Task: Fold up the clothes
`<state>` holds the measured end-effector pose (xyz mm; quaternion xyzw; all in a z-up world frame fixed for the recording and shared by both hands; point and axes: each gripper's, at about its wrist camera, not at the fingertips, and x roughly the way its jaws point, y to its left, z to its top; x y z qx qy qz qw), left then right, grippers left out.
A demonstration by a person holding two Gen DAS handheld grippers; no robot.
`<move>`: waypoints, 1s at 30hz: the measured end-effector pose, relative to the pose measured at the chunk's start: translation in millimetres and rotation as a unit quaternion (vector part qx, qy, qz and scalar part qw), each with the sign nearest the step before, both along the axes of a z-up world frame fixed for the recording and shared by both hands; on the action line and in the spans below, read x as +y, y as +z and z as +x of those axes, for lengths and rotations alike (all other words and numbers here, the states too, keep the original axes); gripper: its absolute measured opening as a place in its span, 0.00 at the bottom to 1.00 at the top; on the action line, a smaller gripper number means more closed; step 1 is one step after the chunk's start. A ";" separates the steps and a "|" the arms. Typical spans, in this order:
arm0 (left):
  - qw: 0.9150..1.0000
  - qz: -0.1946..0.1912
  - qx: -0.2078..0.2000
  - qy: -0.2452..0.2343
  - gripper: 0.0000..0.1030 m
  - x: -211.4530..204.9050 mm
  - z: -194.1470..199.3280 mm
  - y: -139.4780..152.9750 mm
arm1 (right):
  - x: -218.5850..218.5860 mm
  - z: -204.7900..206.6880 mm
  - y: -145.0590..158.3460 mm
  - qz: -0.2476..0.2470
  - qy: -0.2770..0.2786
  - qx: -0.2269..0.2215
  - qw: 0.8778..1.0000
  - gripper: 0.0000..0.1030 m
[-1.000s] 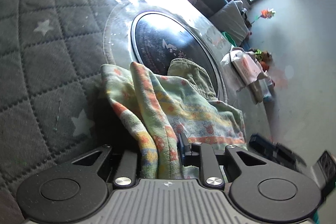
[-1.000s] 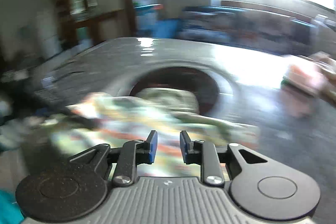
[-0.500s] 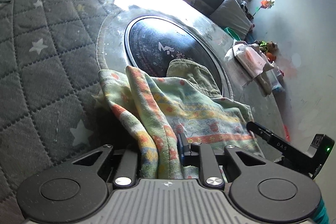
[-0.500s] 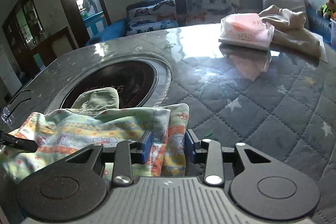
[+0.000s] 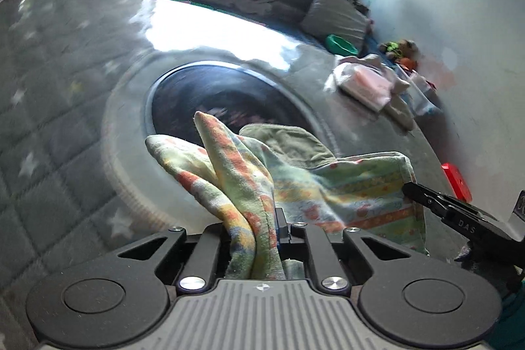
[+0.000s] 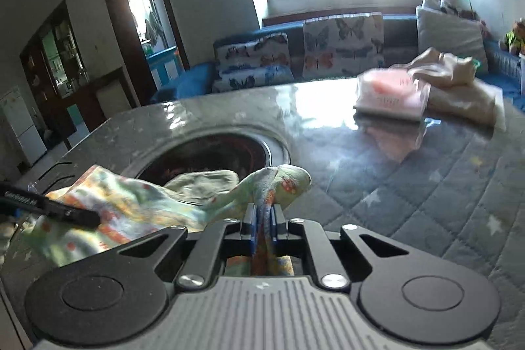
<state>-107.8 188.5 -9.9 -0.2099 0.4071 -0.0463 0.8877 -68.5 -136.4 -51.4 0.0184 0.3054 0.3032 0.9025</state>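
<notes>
A small pastel garment [image 5: 344, 186] with orange, yellow and green print and an olive lining [image 5: 288, 140] lies partly over the round black inset [image 5: 213, 100] of the grey quilted table [image 5: 49, 153]. My left gripper [image 5: 252, 225] is closing its jaws on a bunched fold of the cloth, which stands up between the fingers. At the opposite corner, my right gripper [image 6: 263, 212] is shut on the garment [image 6: 131, 205], pinching a raised bunch between its blue pads. The right gripper's finger [image 5: 443, 209] shows at the right of the left wrist view. The left gripper's finger [image 6: 59, 210] shows at the left of the right wrist view.
A pink packet [image 6: 390, 94] and a beige cloth [image 6: 459, 87] lie at the table's far right. A sofa with butterfly cushions [image 6: 341, 38] runs behind the table under a bright window. A red object [image 5: 456, 182] sits beyond the table edge.
My right gripper has gone from open around the garment's corner to shut on it. Both grippers have risen a little and the cloth now hangs bunched between them.
</notes>
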 end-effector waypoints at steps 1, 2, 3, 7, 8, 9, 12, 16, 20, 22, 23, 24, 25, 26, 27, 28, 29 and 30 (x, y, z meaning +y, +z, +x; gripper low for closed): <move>1.000 0.004 -0.004 -0.009 0.11 -5.5 4.5 3.3 | -2.9 -2.2 4.2 -0.002 -0.004 -0.006 1.000 0.07; 1.000 0.007 -0.008 -0.019 0.11 -11.4 9.3 6.8 | -6.7 -3.7 8.2 -0.003 -0.009 -0.012 1.000 0.07; 0.999 0.011 -0.013 -0.029 0.11 -17.7 14.2 10.5 | -10.9 -5.0 12.3 -0.004 -0.015 -0.018 1.000 0.07; 0.997 0.021 -0.029 -0.064 0.11 -42.5 36.9 22.5 | -32.1 -8.4 26.9 -0.011 -0.046 -0.042 0.998 0.07; 0.996 0.023 -0.033 -0.074 0.11 -49.7 43.3 25.2 | -38.8 -8.9 30.3 -0.012 -0.056 -0.047 0.997 0.07; 0.995 0.024 -0.037 -0.084 0.11 -56.8 49.6 28.0 | -45.6 -9.5 33.6 -0.013 -0.066 -0.051 0.996 0.07; 0.992 0.029 -0.042 -0.112 0.11 -80.7 70.3 31.5 | -69.0 -10.1 42.3 -0.021 -0.100 -0.065 0.993 0.07; 0.987 0.038 -0.050 -0.145 0.11 -113.6 95.4 31.8 | -96.7 -8.1 49.0 -0.027 -0.139 -0.077 0.987 0.07; 0.983 0.044 -0.054 -0.172 0.11 -144.7 118.4 29.0 | -120.4 -0.7 47.9 -0.038 -0.174 -0.080 0.981 0.07; 0.979 0.050 -0.060 -0.187 0.11 -161.1 126.7 26.8 | -132.0 2.2 44.9 -0.043 -0.191 -0.080 0.977 0.07; 0.978 0.052 -0.061 -0.191 0.11 -168.3 130.5 24.5 | -137.6 3.3 42.9 -0.043 -0.199 -0.078 0.976 0.07; 0.977 0.053 -0.061 -0.196 0.11 -175.1 134.4 21.8 | -142.5 4.2 40.7 -0.044 -0.205 -0.075 0.975 0.07; 0.976 0.054 -0.058 -0.201 0.11 -181.0 137.8 18.1 | -146.3 5.0 38.3 -0.045 -0.211 -0.073 0.974 0.07; 0.976 0.054 -0.053 -0.205 0.11 -186.3 141.0 13.9 | -150.2 6.1 34.6 -0.046 -0.217 -0.069 0.973 0.07; 0.975 0.055 -0.049 -0.209 0.11 -191.7 144.2 9.6 | -154.7 7.5 29.9 -0.047 -0.223 -0.063 0.972 0.07; 0.974 0.057 -0.045 -0.213 0.11 -196.8 147.5 4.6 | -158.7 8.5 24.4 -0.049 -0.229 -0.056 0.971 0.07; 0.974 0.059 -0.039 -0.216 0.11 -200.8 150.4 -1.4 | -162.3 9.1 18.3 -0.052 -0.234 -0.049 0.970 0.07; 0.974 0.060 -0.032 -0.218 0.11 -203.1 152.6 -7.6 | -165.9 9.7 12.2 -0.054 -0.239 -0.041 0.969 0.07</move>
